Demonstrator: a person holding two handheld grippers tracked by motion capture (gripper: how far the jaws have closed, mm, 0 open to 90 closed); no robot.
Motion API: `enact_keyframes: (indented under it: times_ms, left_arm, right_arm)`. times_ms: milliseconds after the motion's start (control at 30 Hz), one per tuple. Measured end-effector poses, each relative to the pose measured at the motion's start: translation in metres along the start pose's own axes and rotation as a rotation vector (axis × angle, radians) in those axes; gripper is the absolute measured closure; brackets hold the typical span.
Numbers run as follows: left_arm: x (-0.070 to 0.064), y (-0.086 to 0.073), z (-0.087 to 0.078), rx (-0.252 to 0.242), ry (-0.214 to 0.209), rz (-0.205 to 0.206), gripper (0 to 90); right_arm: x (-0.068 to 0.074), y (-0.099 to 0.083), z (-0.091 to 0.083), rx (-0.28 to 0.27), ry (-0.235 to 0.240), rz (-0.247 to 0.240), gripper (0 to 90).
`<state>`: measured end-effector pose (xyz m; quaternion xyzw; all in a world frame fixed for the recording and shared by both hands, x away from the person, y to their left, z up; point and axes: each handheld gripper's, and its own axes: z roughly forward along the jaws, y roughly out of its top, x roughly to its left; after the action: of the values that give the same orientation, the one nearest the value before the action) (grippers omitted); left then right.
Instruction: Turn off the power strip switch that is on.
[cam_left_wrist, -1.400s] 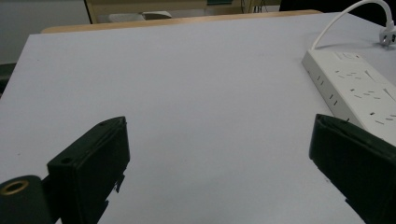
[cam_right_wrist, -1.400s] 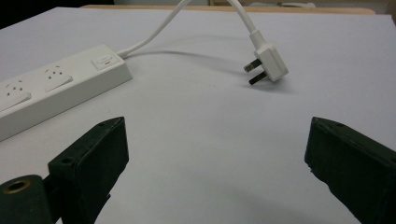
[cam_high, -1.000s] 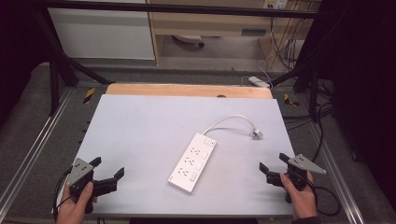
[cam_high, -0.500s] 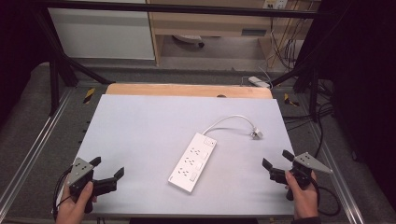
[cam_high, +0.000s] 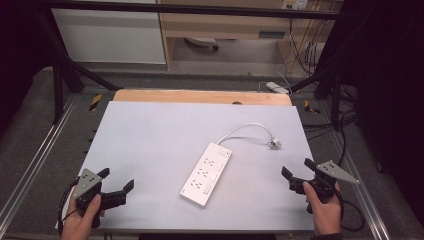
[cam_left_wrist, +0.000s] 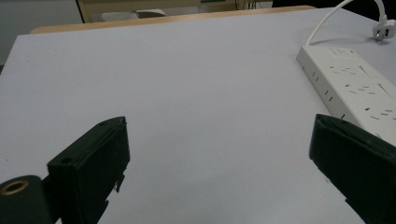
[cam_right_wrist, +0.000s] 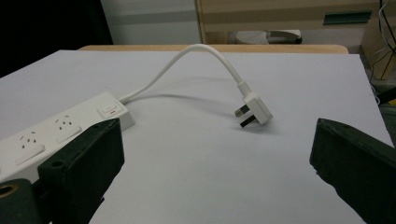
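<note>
In the left gripper view, the power strip (cam_left_wrist: 355, 88) runs off the right edge, its near end hidden behind the right jaw. In the right gripper view, the strip (cam_right_wrist: 56, 133) is cut by the left edge and covered partly by the left jaw. In the high view, the plug (cam_high: 273, 143) is too small to show its pins.

The left tool (cam_left_wrist: 219, 154) has its two black jaws spread wide, with nothing between them but the pale grey, matte worktop (cam_left_wrist: 187, 84). A long white plastic power strip (cam_left_wrist: 350, 88) lies flat at the right, its near end just beyond the right jaw. Its white cable (cam_left_wrist: 327, 21) curves up to a white plug (cam_left_wrist: 385, 29) at the top right corner.
</note>
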<state>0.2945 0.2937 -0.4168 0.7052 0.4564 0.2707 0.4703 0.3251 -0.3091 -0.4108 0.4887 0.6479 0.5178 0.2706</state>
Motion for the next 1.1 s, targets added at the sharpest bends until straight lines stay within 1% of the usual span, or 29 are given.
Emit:
enact_keyframes:
  times_ms: [100,133,167,233,333,433,600,733,800,867,933,1100]
  left_arm:
    - [0.001,-0.001,0.000,0.002,-0.003,0.000,5.0]
    - [0.001,-0.001,0.000,0.000,-0.001,-0.003,5.0]
    - [0.001,-0.001,0.000,-0.002,0.001,-0.003,5.0]
    - [0.003,-0.001,-0.001,-0.001,0.004,-0.004,5.0]
    - [0.003,-0.001,-0.001,-0.003,0.005,-0.005,5.0]
    - [0.003,-0.001,-0.001,-0.001,0.004,-0.004,5.0]
    - [0.003,-0.001,-0.002,-0.006,0.007,-0.006,5.0]
    - [0.003,-0.001,-0.002,-0.007,0.008,-0.009,5.0]
    - [0.003,-0.001,-0.002,-0.007,0.009,-0.010,5.0]
    - [0.003,-0.001,-0.002,-0.005,0.010,-0.013,5.0]
    - [0.003,-0.001,-0.002,-0.012,0.007,-0.015,5.0]
    - [0.002,-0.001,-0.002,-0.012,0.001,-0.013,5.0]
  right_arm:
    - [0.004,0.003,0.000,0.006,0.003,-0.001,3.4]
    - [0.006,0.004,0.000,0.004,0.002,-0.007,3.7]
    - [0.007,0.005,0.000,0.008,-0.008,-0.018,3.8]
    - [0.012,0.008,-0.001,-0.003,-0.018,-0.039,3.3]
    - [0.018,0.012,0.000,-0.020,0.002,-0.046,3.0]
    - [0.024,0.015,0.002,-0.022,0.020,-0.047,3.1]
    - [0.032,0.020,0.005,-0.023,0.021,-0.050,3.1]
    - [0.039,0.025,0.006,-0.008,0.028,-0.050,2.9]
    - [0.043,0.027,0.006,-0.008,0.035,-0.060,3.0]
    - [0.046,0.030,0.008,0.005,0.043,-0.070,4.3]
    - [0.049,0.032,0.010,0.015,0.061,-0.078,4.7]
    - [0.054,0.039,0.014,0.009,0.088,-0.081,4.0]
